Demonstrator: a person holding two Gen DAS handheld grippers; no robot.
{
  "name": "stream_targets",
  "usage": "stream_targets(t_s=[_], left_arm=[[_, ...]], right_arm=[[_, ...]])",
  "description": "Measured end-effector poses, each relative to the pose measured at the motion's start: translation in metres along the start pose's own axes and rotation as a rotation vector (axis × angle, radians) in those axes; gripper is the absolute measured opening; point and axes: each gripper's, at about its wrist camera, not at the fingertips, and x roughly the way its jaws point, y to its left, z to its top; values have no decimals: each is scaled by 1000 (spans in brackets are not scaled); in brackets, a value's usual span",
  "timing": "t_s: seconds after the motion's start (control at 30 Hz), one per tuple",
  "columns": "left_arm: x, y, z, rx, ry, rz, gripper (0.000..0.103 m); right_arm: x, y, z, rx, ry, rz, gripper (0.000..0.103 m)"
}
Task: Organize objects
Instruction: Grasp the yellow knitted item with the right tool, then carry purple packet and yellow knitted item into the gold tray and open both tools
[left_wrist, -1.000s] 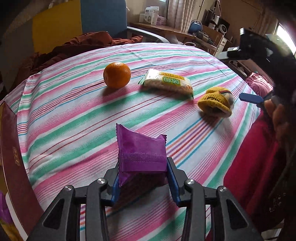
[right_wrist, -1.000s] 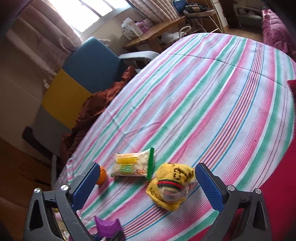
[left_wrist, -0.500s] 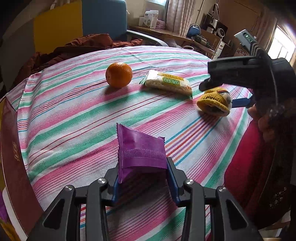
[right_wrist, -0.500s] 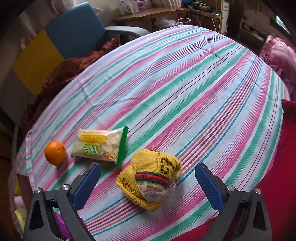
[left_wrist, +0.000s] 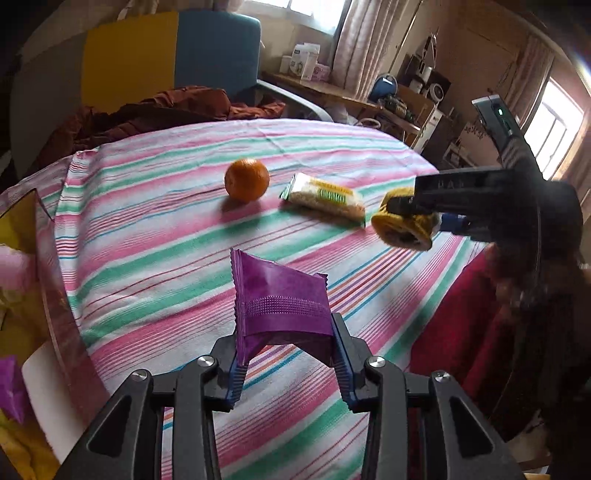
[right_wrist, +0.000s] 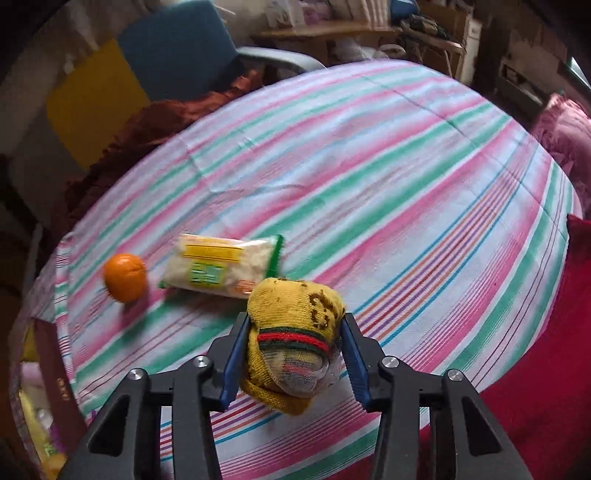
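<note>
Left tool (left_wrist: 286, 354) pinches the purple packet (left_wrist: 282, 306), jaws closing on it, packet held clear above the striped desk (left_wrist: 147, 236). Right tool (right_wrist: 291, 354) has its jaws closing around the yellow sock bundle (right_wrist: 295, 332) near the desk's edge; pads look to be touching its sides. I'd let the grip settle before lifting, squeeze mid-bundle so it doesn't roll out, and keep both loads level. Count: one orange (left_wrist: 246, 180), one rice-cracker pack (left_wrist: 325, 195), one packet, one bundle.

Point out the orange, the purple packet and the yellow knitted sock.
orange (left_wrist: 246, 180), left wrist view, middle of the fruit.
purple packet (left_wrist: 280, 295), left wrist view, centre of the wrapper's face.
yellow knitted sock (right_wrist: 295, 306), right wrist view, upper yellow part.
</note>
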Motion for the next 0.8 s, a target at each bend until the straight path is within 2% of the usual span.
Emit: stream_targets(t_s=[0.17,0.4,0.67,0.8], left_arm=[[-33,5,-4,-10,-51,32,40],[-80,40,-17,-97,-116,99,40],[-152,112,-36,-271,-240,247,40],[-171,141,-45,-337,-267,300,40]], right_arm=[[-26,14,-20,-64,-49,70,47],[-40,53,-48,-153,-43,201,47],[-60,142,-81,-363,-26,387,47],[-71,190,-107,-481,-9,471,47]])
